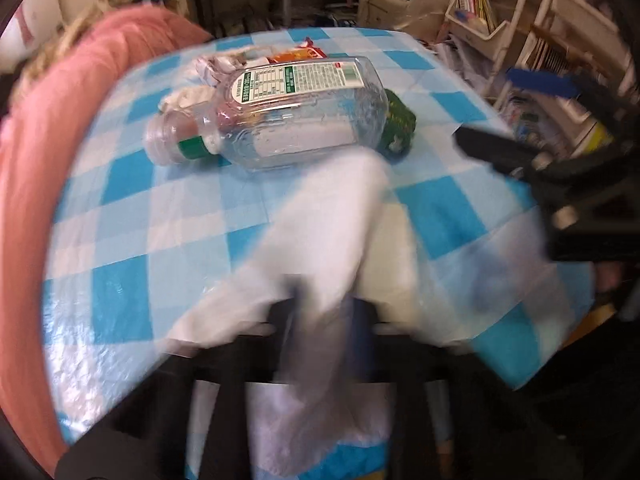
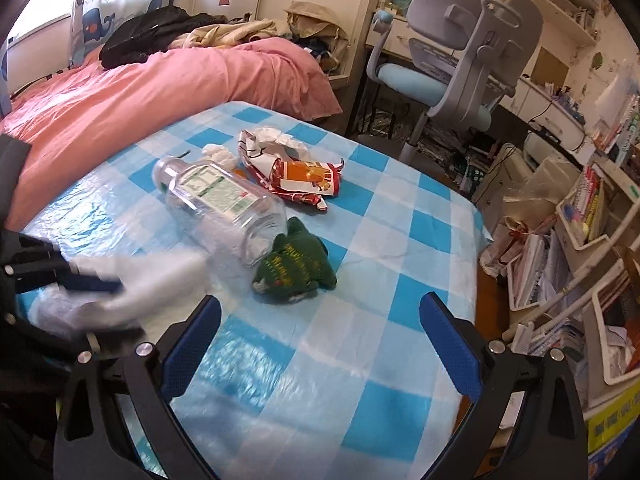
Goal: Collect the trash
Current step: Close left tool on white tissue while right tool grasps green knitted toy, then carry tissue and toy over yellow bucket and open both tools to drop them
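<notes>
**Plastic, cloth and crumpled foil on a shiny tabletop**

The table cover (image 2: 372, 216) looks like thin plastic sheet — glossy, wrinkled, catching glare. At its centre lies a bottle (image 2: 224, 208) of clear, smooth plastic with a printed paper-like label. At 5 o'clock from the bottle sits a green wrapper (image 2: 296, 268), creased and fairly matt; at 1 o'clock, a red-and-orange snack packet (image 2: 304, 180) of crinkled glossy film. A wad of white tissue (image 2: 218, 154) beyond looks soft and matt. The right gripper (image 2: 320, 340) shows matt black plastic arms, textured blue pads (image 2: 448, 344) and shiny metal screws. The left gripper (image 1: 320, 312) pinches translucent, filmy white plastic (image 1: 320, 232). The bed's pink cover (image 2: 160, 80) is matt cloth.
</notes>
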A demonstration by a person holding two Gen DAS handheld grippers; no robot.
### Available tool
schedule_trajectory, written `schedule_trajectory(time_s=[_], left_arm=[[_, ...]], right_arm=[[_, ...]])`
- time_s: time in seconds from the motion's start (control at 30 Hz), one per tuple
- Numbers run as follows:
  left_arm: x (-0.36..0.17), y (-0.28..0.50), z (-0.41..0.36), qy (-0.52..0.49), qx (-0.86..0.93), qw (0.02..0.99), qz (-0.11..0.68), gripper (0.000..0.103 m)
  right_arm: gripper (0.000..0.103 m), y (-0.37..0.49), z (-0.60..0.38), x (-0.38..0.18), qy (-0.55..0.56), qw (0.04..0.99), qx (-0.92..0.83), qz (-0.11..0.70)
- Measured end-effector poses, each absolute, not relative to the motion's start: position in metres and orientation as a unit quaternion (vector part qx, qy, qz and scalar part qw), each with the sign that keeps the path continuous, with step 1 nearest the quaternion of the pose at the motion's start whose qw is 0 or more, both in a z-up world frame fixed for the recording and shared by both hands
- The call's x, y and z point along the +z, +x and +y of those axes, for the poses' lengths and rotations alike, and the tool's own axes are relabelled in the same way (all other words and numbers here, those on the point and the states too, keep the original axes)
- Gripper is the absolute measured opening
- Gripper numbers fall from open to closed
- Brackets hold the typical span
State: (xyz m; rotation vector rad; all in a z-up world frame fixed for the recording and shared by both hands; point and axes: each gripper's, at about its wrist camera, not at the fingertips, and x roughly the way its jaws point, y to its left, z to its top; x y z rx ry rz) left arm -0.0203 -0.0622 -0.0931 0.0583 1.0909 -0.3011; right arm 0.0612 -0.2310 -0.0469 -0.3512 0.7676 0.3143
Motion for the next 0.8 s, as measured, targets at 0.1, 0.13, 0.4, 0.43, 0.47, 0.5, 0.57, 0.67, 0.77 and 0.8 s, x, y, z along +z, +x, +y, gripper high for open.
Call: schedule_trajectory(time_s=[0.1, 0.13, 0.4, 0.43, 0.47, 0.5, 0.57, 0.67, 0.77, 0.8], left_arm=[[-0.084, -0.01, -0.051, 0.001, -0.138, 0.851, 0.507, 0.003], [-0.08, -0.009, -0.049, -0.003, -0.141, 0.852, 0.504, 0.004], [-0.061, -0.004, -0.029, -0.019, -0.129, 0.871, 0.473, 0.004], [-0.059, -0.005, -0.029, -0.016, -0.127, 0.873, 0.47, 0.004], [-0.057, -0.006, -0.027, -0.013, -0.125, 0.875, 0.467, 0.004], [-0.056, -0.006, -0.025, -0.013, -0.124, 0.877, 0.464, 0.004], [-0.053, -0.006, -0.021, -0.017, -0.123, 0.879, 0.46, 0.004], [-0.049, -0.007, -0.016, -0.025, -0.123, 0.882, 0.455, 0.004], [-0.042, -0.011, -0.01, -0.033, -0.12, 0.887, 0.445, 0.004], [-0.04, -0.012, -0.008, -0.037, -0.119, 0.888, 0.443, 0.004]], right_arm=[[0.095, 0.077, -0.229, -0.057, -0.176, 0.895, 0.157, 0.378], [0.095, 0.084, -0.228, -0.06, -0.169, 0.895, 0.159, 0.381], [0.066, 0.12, -0.222, -0.084, -0.124, 0.879, 0.184, 0.423], [0.057, 0.123, -0.22, -0.088, -0.116, 0.871, 0.193, 0.437], [0.044, 0.122, -0.219, -0.09, -0.109, 0.867, 0.201, 0.443], [0.033, 0.12, -0.218, -0.089, -0.108, 0.866, 0.206, 0.443], [0.027, 0.117, -0.218, -0.086, -0.113, 0.866, 0.206, 0.442], [0.025, 0.104, -0.224, -0.076, -0.103, 0.87, 0.204, 0.436], [0.025, 0.092, -0.232, -0.066, -0.092, 0.875, 0.198, 0.432], [0.025, 0.084, -0.236, -0.059, -0.084, 0.879, 0.194, 0.427]])
